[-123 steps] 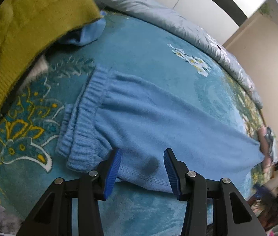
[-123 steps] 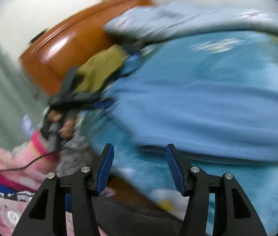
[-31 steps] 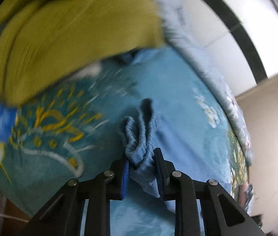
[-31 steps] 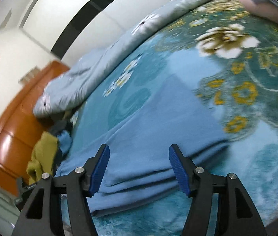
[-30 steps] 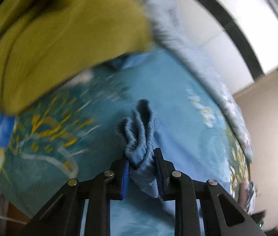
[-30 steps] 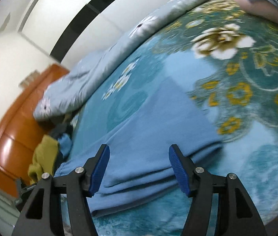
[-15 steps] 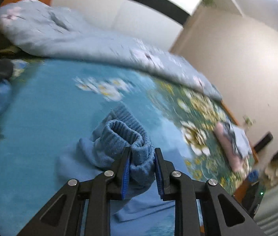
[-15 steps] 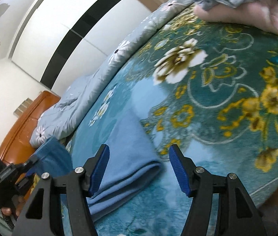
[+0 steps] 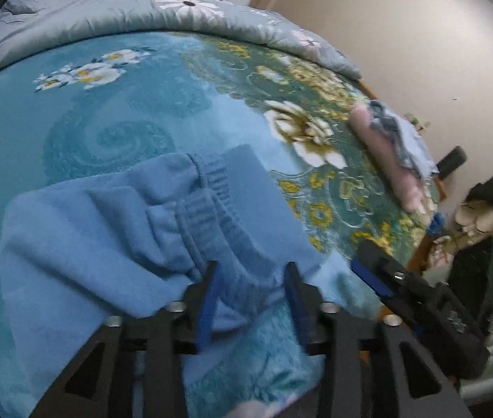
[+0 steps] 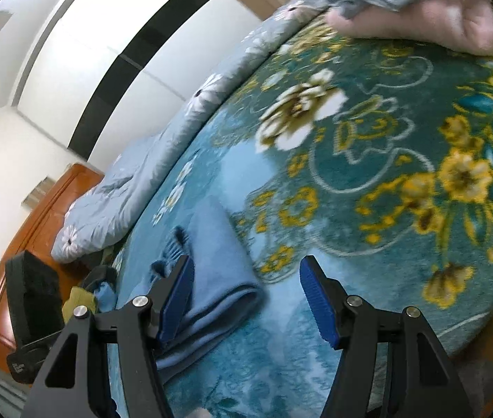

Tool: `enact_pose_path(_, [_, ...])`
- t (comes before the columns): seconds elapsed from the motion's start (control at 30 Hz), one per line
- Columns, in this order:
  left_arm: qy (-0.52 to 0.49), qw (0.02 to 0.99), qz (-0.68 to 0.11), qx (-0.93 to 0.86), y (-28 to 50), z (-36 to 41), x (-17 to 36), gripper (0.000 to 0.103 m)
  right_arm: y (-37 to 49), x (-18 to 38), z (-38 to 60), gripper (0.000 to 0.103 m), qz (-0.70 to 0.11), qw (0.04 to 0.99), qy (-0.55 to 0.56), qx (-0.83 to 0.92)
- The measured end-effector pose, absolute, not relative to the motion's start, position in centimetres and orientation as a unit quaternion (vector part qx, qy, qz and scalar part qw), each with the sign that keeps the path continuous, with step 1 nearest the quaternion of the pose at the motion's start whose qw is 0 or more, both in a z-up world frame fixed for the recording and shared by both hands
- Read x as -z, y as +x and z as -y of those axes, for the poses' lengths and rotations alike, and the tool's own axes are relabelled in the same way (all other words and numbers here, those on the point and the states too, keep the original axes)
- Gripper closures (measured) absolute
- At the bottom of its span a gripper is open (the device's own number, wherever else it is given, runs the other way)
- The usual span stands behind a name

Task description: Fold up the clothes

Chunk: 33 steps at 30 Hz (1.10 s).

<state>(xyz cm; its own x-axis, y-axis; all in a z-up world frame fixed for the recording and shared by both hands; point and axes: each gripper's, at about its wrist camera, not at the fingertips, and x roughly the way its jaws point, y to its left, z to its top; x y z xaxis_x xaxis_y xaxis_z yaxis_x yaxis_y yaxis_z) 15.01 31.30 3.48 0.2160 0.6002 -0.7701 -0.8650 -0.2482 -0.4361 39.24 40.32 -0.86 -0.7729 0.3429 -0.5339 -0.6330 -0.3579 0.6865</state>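
The left gripper (image 9: 251, 299) has its jaws opening right now, and the ribbed waistband (image 9: 211, 209) of the blue sweatpants (image 9: 107, 230) sits between them, bunched up and running straight out ahead of the fingers. The pads look like they've come off the fabric, though that part of the left wrist view is a bit blurry, so I wouldn't swear to it. The rest of the pants spreads out left of the jaws on the teal floral blanket (image 9: 114, 104), doubled over on itself.

The right gripper (image 10: 246, 296) has its jaws well apart with only blanket between them — nothing gripped. The folded edge of the pants lies just beside its left finger, partly tucked behind it. Further ahead and to the right of those jaws there's a pink and grey bundle (image 10: 420, 21), and a grey quilt (image 10: 124, 191) runs along the blanket's far edge.
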Motion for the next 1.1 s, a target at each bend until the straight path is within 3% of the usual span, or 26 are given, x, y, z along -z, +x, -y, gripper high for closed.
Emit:
enact_pose_path(0.13, [-0.477, 0.609, -0.105, -0.625, 13.3, -28.0, -5.6, 0.045, 37.7, -0.2, -39.5, 0.038, -0.453, 0.271, -0.161, -0.834])
enact_pose_path(0.27, [-0.460, 0.540, -0.100, -0.698, 9.6, -23.4, -5.8, 0.044, 35.0, -1.2, -38.4, 0.038, -0.412, 0.228, -0.188, -0.862])
enact_pose_path(0.43, [-0.488, 0.448, -0.138, -0.736, 6.6, -19.3, -2.0, 0.044, 29.8, -2.4, -37.1, 0.038, -0.326, 0.183, -0.253, -0.892])
enact_pose_path(0.53, [-0.518, 0.446, -0.123, -0.719, 6.5, -17.9, 0.0, 0.043, 26.6, -2.3, -37.0, 0.038, -0.280, 0.169, -0.298, -0.897])
enact_pose_path(0.77, [-0.525, 0.461, -0.113, -0.707, 6.2, -17.3, 0.5, 0.043, 23.8, -2.2, -37.6, 0.039, -0.260, 0.167, -0.324, -0.894])
enact_pose_path(0.97, [-0.526, 0.469, -0.109, -0.701, 5.8, -17.2, 0.8, 0.041, 23.1, -2.6, -37.0, 0.046, -0.251, 0.159, -0.333, -0.895])
enact_pose_path(1.1, [-0.523, 0.473, -0.106, -0.701, 5.7, -17.2, 0.9, 0.041, 22.3, -1.4, -37.6, 0.046, -0.275, 0.159, -0.355, -0.879])
